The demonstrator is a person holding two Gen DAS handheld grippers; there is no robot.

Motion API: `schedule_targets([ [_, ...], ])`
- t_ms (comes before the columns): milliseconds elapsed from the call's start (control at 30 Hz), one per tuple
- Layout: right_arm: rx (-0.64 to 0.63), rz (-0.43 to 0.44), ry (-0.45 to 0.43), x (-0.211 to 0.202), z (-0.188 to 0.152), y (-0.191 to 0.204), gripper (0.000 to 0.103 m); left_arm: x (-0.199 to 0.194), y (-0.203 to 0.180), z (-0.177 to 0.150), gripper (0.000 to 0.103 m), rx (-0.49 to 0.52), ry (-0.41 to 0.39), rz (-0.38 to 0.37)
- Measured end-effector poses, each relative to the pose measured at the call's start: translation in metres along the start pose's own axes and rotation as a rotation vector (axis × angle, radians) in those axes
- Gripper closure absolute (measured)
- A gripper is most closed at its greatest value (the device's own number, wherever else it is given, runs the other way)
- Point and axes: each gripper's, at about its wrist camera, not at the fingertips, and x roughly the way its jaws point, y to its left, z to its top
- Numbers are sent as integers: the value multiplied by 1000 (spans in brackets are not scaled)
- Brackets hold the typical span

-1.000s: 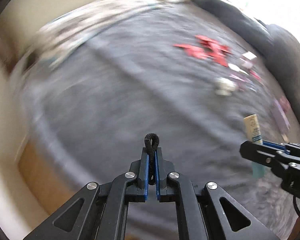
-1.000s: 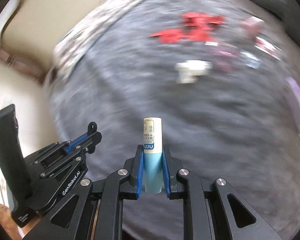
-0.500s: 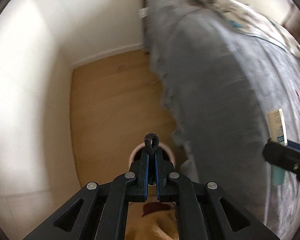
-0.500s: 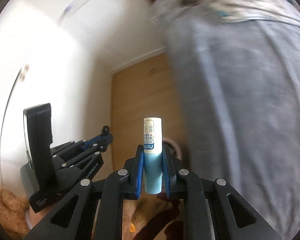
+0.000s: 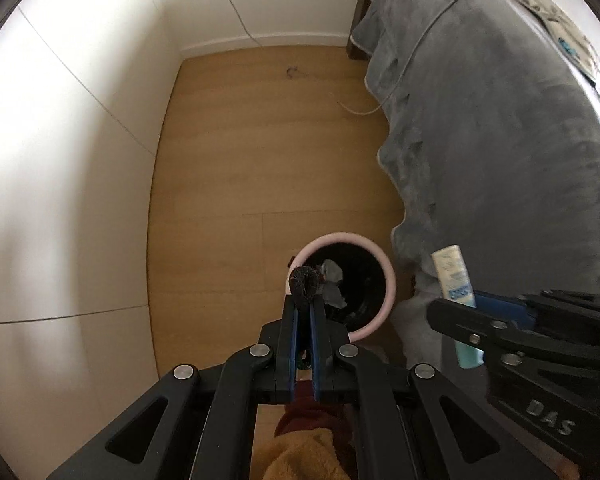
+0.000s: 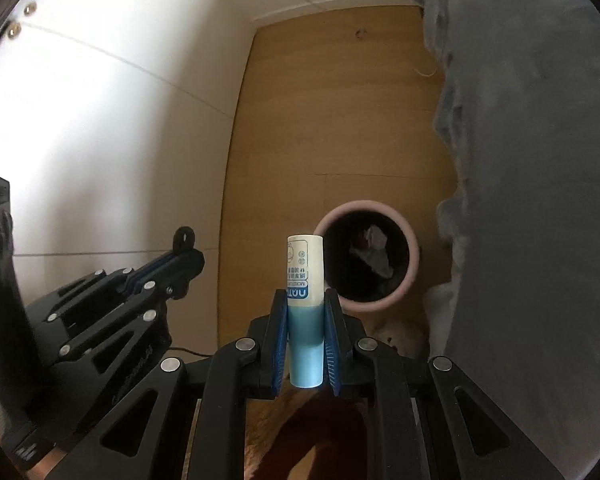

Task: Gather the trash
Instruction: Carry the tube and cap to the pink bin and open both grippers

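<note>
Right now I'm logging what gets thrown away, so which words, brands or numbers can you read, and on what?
"DAS" on the right gripper body, seen from the left wrist camera.
"MOISTURE" and large blue letters, upside down, on the lip balm tube; roughly "NATU", not certain.
Small print and round symbols above them on the tube: too small to read.

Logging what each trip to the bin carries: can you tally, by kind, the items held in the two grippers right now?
Black hair tie, pinched in the left gripper: 1
Blue and cream lip balm tube, clamped in the right gripper: 1
Total: 2 items, both near the pink bin.
</note>
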Motion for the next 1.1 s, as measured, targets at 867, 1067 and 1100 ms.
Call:
schedule_targets([
  [867,57,-125,43,27,-9,-40,44,86,-32,7,98,87,67,-61],
  [1067,108,-134,37,15,-19,-52,44,104,-44,8,88,138,89,-70],
  [1100,110,-134,42,13,-19,-54,44,104,-45,9,73,145,94,-61],
])
